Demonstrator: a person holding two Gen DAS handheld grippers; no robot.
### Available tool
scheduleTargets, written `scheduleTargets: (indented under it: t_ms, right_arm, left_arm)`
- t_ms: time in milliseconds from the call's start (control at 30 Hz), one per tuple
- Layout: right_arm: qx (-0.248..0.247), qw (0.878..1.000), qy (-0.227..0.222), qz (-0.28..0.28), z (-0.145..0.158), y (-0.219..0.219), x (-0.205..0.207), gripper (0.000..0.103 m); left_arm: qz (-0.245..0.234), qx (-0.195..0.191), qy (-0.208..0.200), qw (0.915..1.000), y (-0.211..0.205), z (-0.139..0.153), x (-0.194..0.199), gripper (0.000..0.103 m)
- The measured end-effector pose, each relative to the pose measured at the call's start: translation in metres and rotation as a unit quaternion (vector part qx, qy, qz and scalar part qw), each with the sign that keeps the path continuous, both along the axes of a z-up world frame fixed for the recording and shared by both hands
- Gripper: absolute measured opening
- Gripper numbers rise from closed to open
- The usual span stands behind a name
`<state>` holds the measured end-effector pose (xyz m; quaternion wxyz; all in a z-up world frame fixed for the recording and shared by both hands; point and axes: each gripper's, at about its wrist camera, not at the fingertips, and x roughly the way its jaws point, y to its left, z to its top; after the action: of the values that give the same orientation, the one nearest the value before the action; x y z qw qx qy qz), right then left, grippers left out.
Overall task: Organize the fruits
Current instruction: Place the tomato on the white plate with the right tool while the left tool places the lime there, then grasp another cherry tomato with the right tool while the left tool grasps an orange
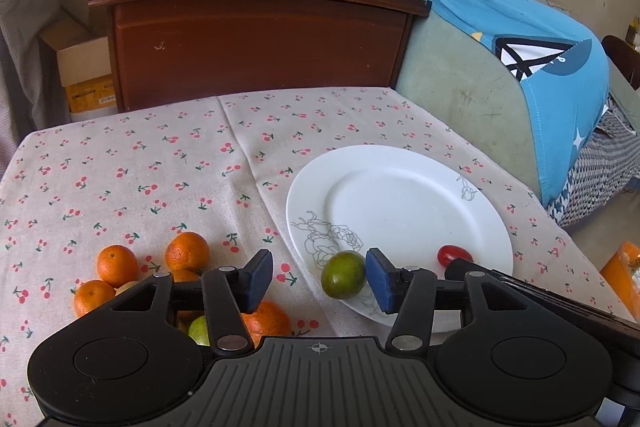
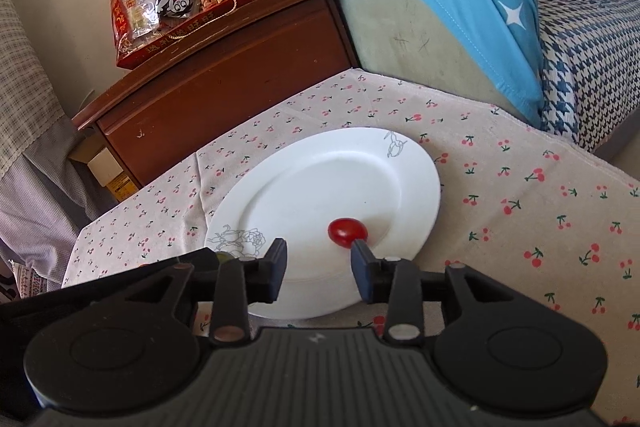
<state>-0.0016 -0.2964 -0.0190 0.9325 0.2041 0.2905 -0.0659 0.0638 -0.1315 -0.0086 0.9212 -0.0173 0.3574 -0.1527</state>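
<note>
White plate (image 1: 400, 195) bearing green fruit (image 1: 344, 275) and red tomato (image 2: 347, 231); left tool (image 1: 319, 275) and right tool (image 2: 319, 269) both released, gripping nothing.

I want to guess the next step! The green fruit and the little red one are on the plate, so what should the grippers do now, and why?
Probably lift both open grippers away: the green fruit and tomato already lie on the plate, while oranges wait on the cloth.

Home living room, sofa (image 2: 400, 39), wooden cabinet (image 1: 256, 43)
</note>
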Motion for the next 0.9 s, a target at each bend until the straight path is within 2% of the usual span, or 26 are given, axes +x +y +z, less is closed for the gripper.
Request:
scheduleTargets:
  t_ms: [633, 700, 900]
  right_arm:
    - [-0.038, 0.997, 0.008, 0.073, 0.009, 0.038, -0.02, 0.038]
    - [-0.04, 0.995, 0.01, 0.087, 0.009, 0.044, -0.022, 0.038]
    - [-0.046, 0.991, 0.02, 0.12, 0.004, 0.059, -0.024, 0.038]
  left_arm:
    - [0.031, 0.019, 0.001, 0.9993, 0.037, 0.014, -0.033, 0.058]
    - [0.038, 0.021, -0.001, 0.9991, 0.044, 0.014, -0.037, 0.063]
    - [0.071, 0.016, 0.013, 0.9973, 0.072, 0.008, -0.043, 0.063]
